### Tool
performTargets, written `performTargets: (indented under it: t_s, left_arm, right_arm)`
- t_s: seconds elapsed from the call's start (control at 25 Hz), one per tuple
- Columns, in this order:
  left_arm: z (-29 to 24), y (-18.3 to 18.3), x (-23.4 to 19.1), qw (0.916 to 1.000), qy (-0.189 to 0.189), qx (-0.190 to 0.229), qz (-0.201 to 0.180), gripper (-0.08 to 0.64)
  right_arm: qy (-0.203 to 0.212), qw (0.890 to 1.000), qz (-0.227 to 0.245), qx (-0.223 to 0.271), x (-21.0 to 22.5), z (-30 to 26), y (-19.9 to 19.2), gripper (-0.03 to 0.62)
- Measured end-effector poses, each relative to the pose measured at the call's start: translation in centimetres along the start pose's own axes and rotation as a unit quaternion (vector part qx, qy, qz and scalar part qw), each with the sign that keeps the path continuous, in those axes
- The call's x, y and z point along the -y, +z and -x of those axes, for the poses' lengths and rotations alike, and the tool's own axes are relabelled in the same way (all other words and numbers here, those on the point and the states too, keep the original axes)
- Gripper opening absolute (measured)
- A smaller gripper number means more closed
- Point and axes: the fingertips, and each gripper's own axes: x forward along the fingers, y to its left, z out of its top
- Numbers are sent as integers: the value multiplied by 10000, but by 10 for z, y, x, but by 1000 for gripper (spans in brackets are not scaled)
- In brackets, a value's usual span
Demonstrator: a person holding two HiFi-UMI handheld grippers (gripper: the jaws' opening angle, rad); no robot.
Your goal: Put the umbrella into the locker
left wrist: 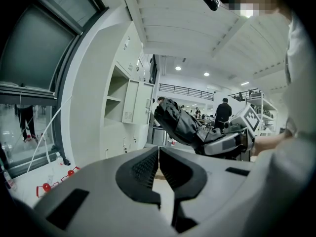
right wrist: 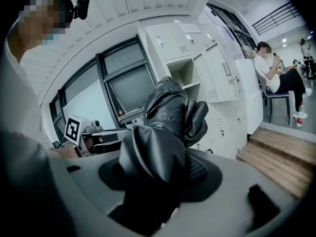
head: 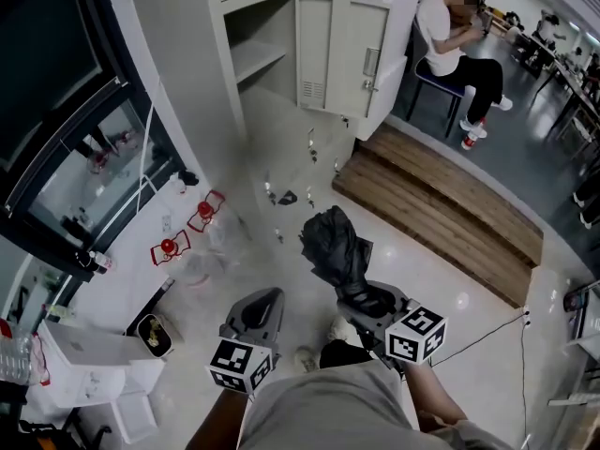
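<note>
Carriage is the step in hand: the folded black umbrella (head: 333, 244) sits in your right tool (head: 359, 293), whose jaws stand wide and pinch the bundled fabric at its near end. The locker (head: 267, 54), its door (head: 339, 52) swung open, lies well ahead across the floor. Your left tool (head: 259, 313) is pressed together on nothing, beside the right one.

To do this well, keep the pinch firm (the cloth looks slick and loosely bunched, so I judge it could creep through the pads). Hold your wrist steady so the free end does not swing. Aim for the open compartment to the left of the door leaf, not for the leaf's edge. A shelf (head: 258, 61) divides the opening, so choose the space above or below it before you arrive, and match your height to it. Your left tool could steady the door, or support the far end if the bundle sags.

The umbrella's long axis runs out from the right tool, away from you. Its free end points toward the locker, veering slightly left in the head view. In the left gripper view it is lifted a little above the tool. Which end carries the handle I cannot tell
</note>
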Motion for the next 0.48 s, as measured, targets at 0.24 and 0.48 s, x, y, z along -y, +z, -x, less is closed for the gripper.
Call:
performTargets:
  t_s: [0.24,0.48]
  left_arm:
    - [-6,3,-12,10000,60,42,25,20]
    - [-35,15,-31,9999,112,85,47,20]
  right_arm:
    - [59,10000,44,6,7,-12,8,247]
    - [173,9998,21,30,31,-35,26,247]
